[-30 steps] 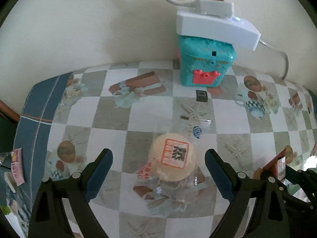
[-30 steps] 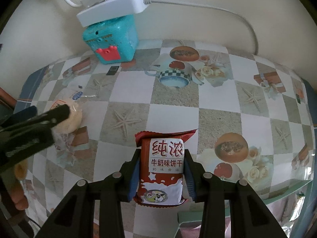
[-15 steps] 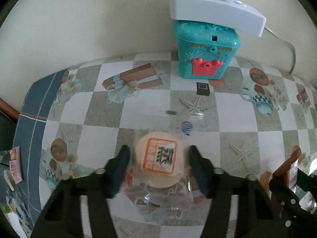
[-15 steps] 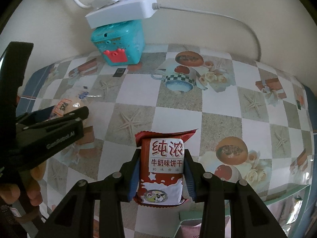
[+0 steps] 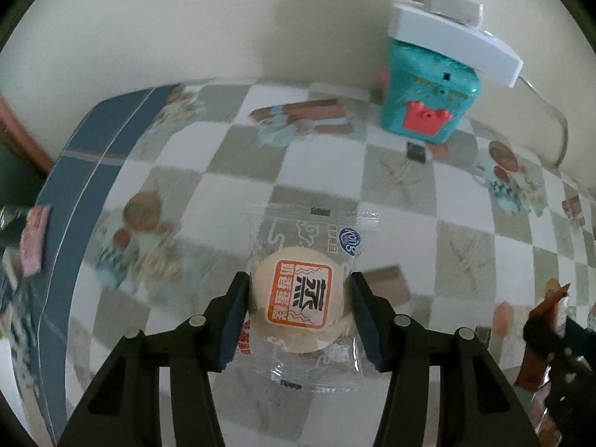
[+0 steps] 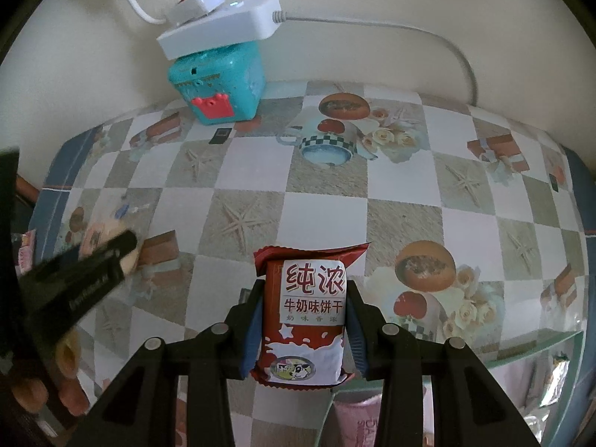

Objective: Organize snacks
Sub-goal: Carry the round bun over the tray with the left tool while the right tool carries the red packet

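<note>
- My left tool (image 5: 300, 300) has its blue pads pressed against both sides of the steamed cake (image 5: 300, 298), a round pale cake in a clear wrapper with an orange label, which sits over the table (image 5: 231, 201) toward its left edge.
- My right tool (image 6: 303, 320) is clamped on the milk biscuit pack (image 6: 303, 316), a red and white packet standing upright between the pads, over the near edge of the table.
- From the right wrist view I see the left tool (image 6: 108, 257) at the left side, with the cake's pale edge showing past its finger.
- From the left wrist view the right tool shows only as a dark shape at the lower right.
- At the back edge of the table, by the wall, stands a teal box (image 5: 428, 104) with a red crown on its front.
- A white power strip (image 5: 454, 48) lies on top of that box.
- A small black chip (image 5: 416, 152) lies just in front of the box.
</note>
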The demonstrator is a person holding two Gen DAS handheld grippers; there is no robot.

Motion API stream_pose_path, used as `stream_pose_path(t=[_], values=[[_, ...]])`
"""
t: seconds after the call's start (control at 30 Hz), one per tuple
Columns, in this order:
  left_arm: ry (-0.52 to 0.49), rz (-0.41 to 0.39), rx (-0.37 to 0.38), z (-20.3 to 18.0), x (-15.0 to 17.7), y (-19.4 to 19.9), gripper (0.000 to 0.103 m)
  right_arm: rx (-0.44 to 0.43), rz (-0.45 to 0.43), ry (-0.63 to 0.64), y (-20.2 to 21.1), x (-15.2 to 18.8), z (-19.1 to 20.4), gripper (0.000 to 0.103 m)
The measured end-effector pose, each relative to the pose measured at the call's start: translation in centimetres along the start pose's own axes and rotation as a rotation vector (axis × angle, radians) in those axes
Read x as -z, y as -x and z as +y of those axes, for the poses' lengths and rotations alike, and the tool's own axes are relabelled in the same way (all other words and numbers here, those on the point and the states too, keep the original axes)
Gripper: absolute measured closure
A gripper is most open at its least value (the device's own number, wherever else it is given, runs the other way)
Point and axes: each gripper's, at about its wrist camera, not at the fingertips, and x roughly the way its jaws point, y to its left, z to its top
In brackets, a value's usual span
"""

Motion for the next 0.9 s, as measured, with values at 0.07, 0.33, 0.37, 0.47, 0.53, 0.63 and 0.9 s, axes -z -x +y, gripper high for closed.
stream_pose_path(t=[0.07,0.33,0.37,0.47,0.53,0.63,0.9], values=[[0.059,0.005,0.023,0.8,1.0,0.6,0.048,-0.022,-0.003,0.001,0.6,0.3,0.3,0.061],[0.220,0.037,0.035,3.4,4.7,3.7,0.048,-0.075,-0.016,-0.024,3.5,2.3,0.9,0.061],[0.234,0.035,0.036,3.6,5.1,4.2,0.048,-0.087,-0.021,-0.033,4.1,2.7,0.9,0.061],[0.280,0.033,0.045,4.2,6.6,6.1,0.048,-0.095,-0.030,-0.047,5.5,3.8,1.4,0.061],[0.298,0.033,0.043,4.4,7.3,6.9,0.048,-0.111,-0.036,-0.065,6.4,4.6,1.6,0.061],[0.322,0.032,0.031,5.0,8.5,8.4,0.048,-0.132,-0.039,-0.104,7.5,6.2,1.5,0.061],[0.359,0.020,0.042,6.0,12.0,12.3,0.048,-0.166,-0.034,-0.210,9.2,11.0,1.3,0.061]])
